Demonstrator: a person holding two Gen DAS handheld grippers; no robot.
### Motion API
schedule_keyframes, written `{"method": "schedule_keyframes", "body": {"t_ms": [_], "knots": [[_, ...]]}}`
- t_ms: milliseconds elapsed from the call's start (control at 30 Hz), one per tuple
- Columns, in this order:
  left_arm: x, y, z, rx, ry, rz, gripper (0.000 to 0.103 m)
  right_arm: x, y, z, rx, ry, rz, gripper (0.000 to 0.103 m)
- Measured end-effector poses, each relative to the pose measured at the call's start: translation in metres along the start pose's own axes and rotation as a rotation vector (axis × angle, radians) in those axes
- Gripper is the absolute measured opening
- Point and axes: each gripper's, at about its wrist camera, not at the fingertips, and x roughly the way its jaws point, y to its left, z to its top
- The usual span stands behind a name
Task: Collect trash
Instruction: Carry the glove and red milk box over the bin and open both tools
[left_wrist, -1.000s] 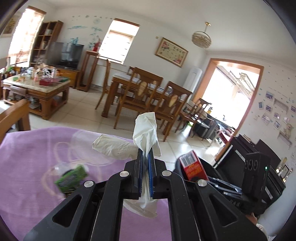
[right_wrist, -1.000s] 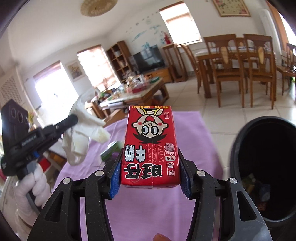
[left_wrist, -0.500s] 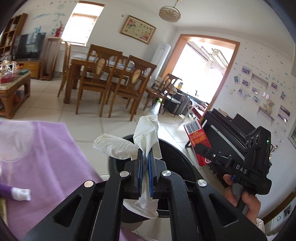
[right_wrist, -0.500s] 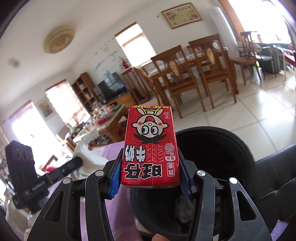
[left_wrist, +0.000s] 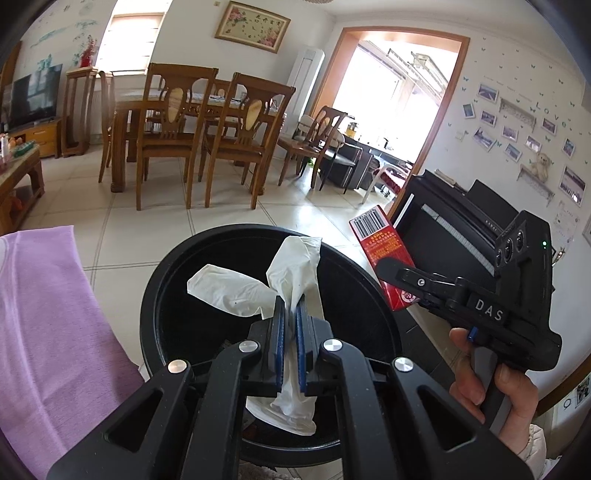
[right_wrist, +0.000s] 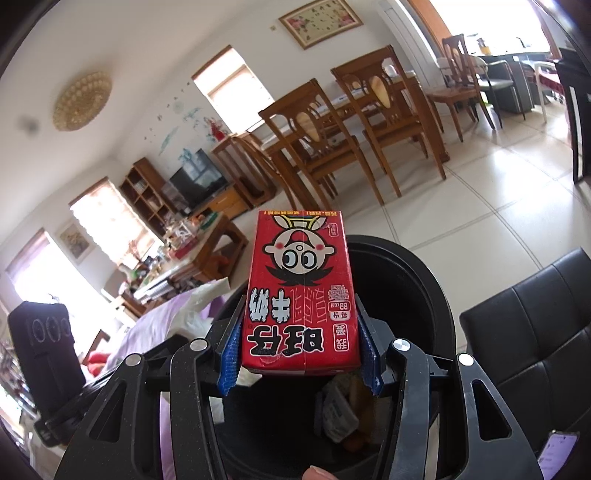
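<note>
now both loads hang over bin (left_wrist: 155, 302) rim.

A wooden dining table (left_wrist: 155, 107) ringed by wooden chairs (left_wrist: 242, 136) stands on the pale tiled floor (left_wrist: 147, 229). A black piano (left_wrist: 454, 225) sits below framed photos (left_wrist: 509, 133), and a purple cloth (left_wrist: 48, 332) covers the bench.

"DAS" – right tool (left_wrist: 384, 266), "KAWAI" – piano (left_wrist: 461, 225)
</note>
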Motion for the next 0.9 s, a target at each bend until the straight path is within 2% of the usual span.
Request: {"method": "schedule_keyframes", "body": {"t_ms": [467, 567, 633, 667, 700, 733, 767, 833, 900], "knots": [[0.011, -0.018, -0.006, 0.052, 0.038, 0.019, 0.007, 0.025, 0.002, -0.006, 0.014, 0.04, -0.004, 0.052], [0.01, -0.023, -0.005, 0.083, 0.039, 0.055, 0.01, 0.028, 0.007, -0.005, 0.014, 0.052, -0.005, 0.052], [0.01, -0.025, -0.006, 0.093, 0.05, 0.065, 0.013, 0.029, 0.007, -0.005, 0.012, 0.058, -0.002, 0.06], [0.01, -0.025, -0.006, 0.092, 0.052, 0.068, 0.025, 0.027, 0.01, -0.006, 0.013, 0.058, 0.001, 0.07], [0.008, -0.025, -0.006, 0.091, 0.049, 0.08, 0.036, 0.027, 0.011, -0.006, 0.016, 0.055, 0.005, 0.073], [0.006, -0.025, -0.007, 0.092, 0.037, 0.095, 0.067, 0.026, 0.012, -0.006, 0.014, 0.052, 0.004, 0.073], [0.001, -0.026, -0.007, 0.096, 0.012, 0.114, 0.086, 0.025, 0.013, -0.006, 0.007, 0.05, 0.0, 0.073], [-0.009, -0.028, -0.007, 0.12, -0.033, 0.134, 0.088, 0.024, 0.017, -0.006, -0.008, 0.044, -0.005, 0.073], [-0.013, -0.03, -0.006, 0.138, -0.026, 0.15, 0.089, 0.022, 0.019, -0.006, -0.014, 0.043, -0.002, 0.073]]}}
